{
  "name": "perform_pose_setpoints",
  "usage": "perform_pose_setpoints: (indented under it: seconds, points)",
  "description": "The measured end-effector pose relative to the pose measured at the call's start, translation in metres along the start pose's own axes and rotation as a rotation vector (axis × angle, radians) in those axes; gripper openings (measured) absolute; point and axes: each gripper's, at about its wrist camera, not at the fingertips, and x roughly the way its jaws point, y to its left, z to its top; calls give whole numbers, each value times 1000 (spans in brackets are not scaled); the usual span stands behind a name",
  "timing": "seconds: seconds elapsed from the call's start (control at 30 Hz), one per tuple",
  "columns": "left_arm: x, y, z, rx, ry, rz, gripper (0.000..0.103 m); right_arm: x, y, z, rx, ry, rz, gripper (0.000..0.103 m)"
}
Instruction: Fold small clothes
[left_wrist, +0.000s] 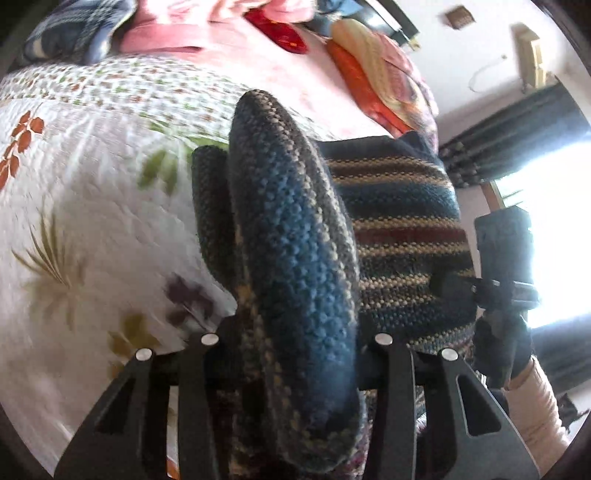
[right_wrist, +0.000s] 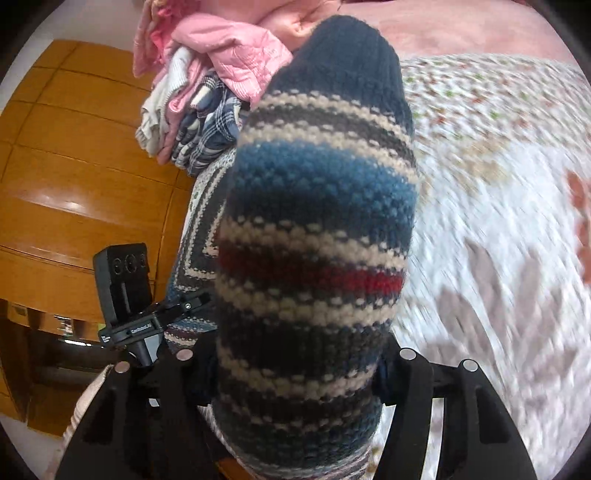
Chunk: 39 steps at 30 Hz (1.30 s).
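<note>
Here, left wrist view: left gripper (left_wrist: 295, 354) with jaws clamped on a striped knit sock (left_wrist: 295, 258), raised above the floral bed (left_wrist: 92, 192); right gripper (left_wrist: 502, 288) at the sock's far edge. Right wrist view: right gripper (right_wrist: 295, 365) likewise clamped on the sock (right_wrist: 314, 221), clothes pile (right_wrist: 207, 92) behind, left gripper (right_wrist: 129, 295) alongside.

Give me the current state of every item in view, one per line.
Striped knit garment: lifted off the bed, held at both ends.
Left hand-held gripper: shut on the knit.
Right hand-held gripper: shut on the knit.
Clothes pile: unfolded, heaped.
Floral bedspread: spread flat.
</note>
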Motion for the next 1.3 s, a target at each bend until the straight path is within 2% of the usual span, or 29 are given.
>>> perform_pose_setpoints:
  seconds: [0.2,0.37,0.5,0.67,0.77,0.8,0.9,0.93,1.1,1.3]
  points:
    - [-8,-30,-53,-26,-14,-4,38,-22,-17,-45,12,5,17,62]
    - [5,-24,-88,-35,-1,44,38,-9,-24,-70,7,30,-29,62]
    - [21,-21,-99,-16,-2,97,38,10,-40,-80,15,53,-134,62]
    - [28,-11,-108,-26,-34,111,43,13,-56,-86,39,30,-151,64]
    - [39,-7,-106,-39,-27,128,50,11,-68,-95,54,18,-172,70]
    - [44,-7,-105,-44,-24,133,53,3,-83,-108,68,17,-193,71]
    - [48,-3,-110,-50,-34,153,66,3,-96,-115,124,-2,-176,80]
    - [50,-1,-112,-59,-34,158,67,2,-100,-118,142,-6,-174,85]
    - [41,-2,-115,-107,-24,159,68,-11,-98,-138,176,-21,-138,86]
    - [14,-25,-136,-66,-39,267,69,-35,-108,-166,215,-33,-110,86]
